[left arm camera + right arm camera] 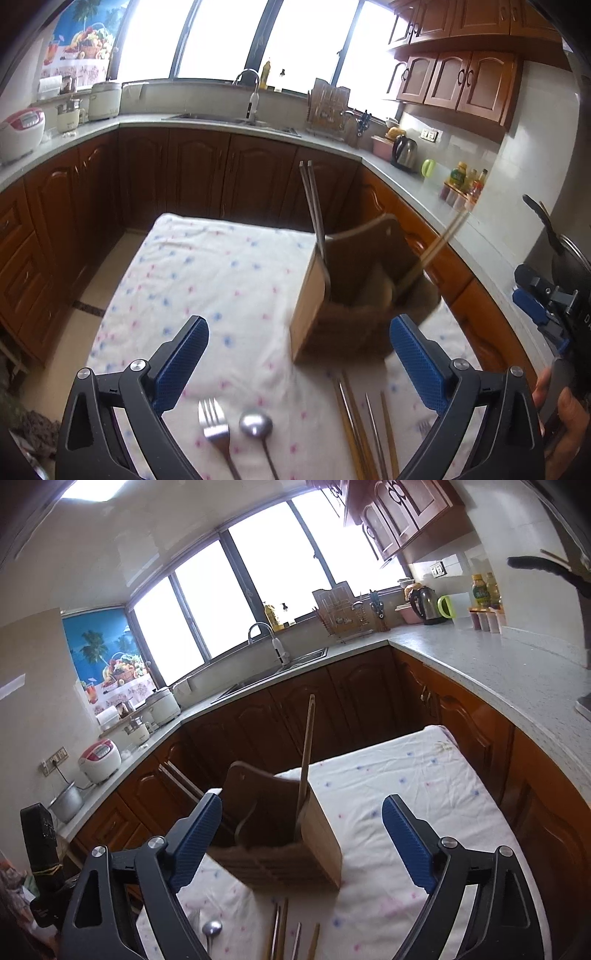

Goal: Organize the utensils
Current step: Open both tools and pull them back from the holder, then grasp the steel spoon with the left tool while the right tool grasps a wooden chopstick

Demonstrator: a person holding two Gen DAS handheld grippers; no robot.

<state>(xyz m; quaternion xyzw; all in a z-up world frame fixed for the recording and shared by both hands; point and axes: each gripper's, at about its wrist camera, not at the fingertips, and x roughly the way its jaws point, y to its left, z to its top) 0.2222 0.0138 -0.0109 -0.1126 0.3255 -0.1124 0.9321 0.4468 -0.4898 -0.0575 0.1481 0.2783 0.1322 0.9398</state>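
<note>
While the wooden utensil holder (334, 291) stands on the flowered tablecloth (207, 280) with metal chopsticks (312, 206) and wooden chopsticks (439, 243) upright in it, we see both grippers wide and empty. Left gripper (297, 363) view alone shows a fork (214, 428) beside the spoon (255, 424); right gripper (301, 843) view shows only the spoon. No legible writing.

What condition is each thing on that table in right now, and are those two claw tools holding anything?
Left gripper: open, holding nothing.
Right gripper: open, holding nothing.
Wooden holder: upright on the cloth.
Metal chopsticks: standing tilted in the holder.
Wooden chopsticks: standing in the holder.
Fork: lying flat.
Spoon: lying flat.
Loose chopsticks: lying flat.
</note>
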